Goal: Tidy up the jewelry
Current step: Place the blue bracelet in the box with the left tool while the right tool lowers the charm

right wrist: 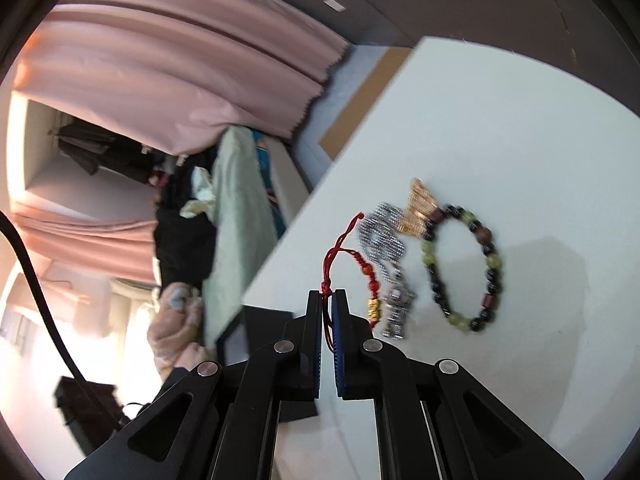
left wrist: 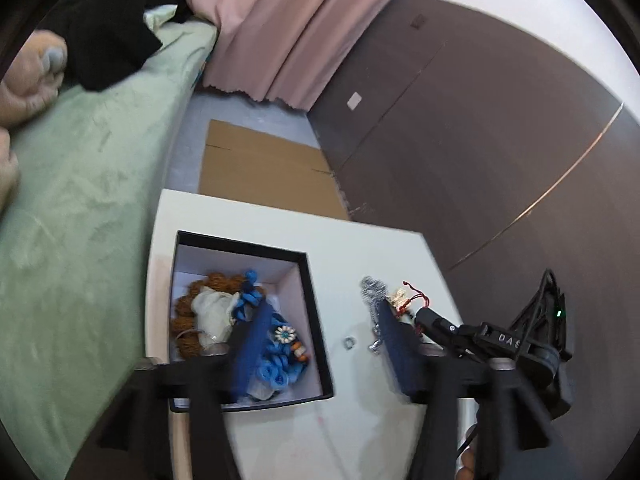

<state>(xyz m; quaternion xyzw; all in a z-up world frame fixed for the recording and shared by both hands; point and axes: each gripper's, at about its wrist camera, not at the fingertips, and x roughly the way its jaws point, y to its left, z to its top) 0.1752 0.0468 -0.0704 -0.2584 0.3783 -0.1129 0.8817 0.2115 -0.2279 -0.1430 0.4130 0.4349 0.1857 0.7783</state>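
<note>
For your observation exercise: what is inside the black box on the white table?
The black box holds brown beads, a pale cloth piece, blue flower pieces and a white flower brooch. The left gripper fingers cover part of the contents, and anything beneath the pile is hidden.

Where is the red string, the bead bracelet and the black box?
red string (right wrist: pixel 340 248): right wrist view, on the cord above the claw.
bead bracelet (right wrist: pixel 493 260): right wrist view, on a green bead on its right side.
black box (left wrist: pixel 316 316): left wrist view, on its right wall.
</note>
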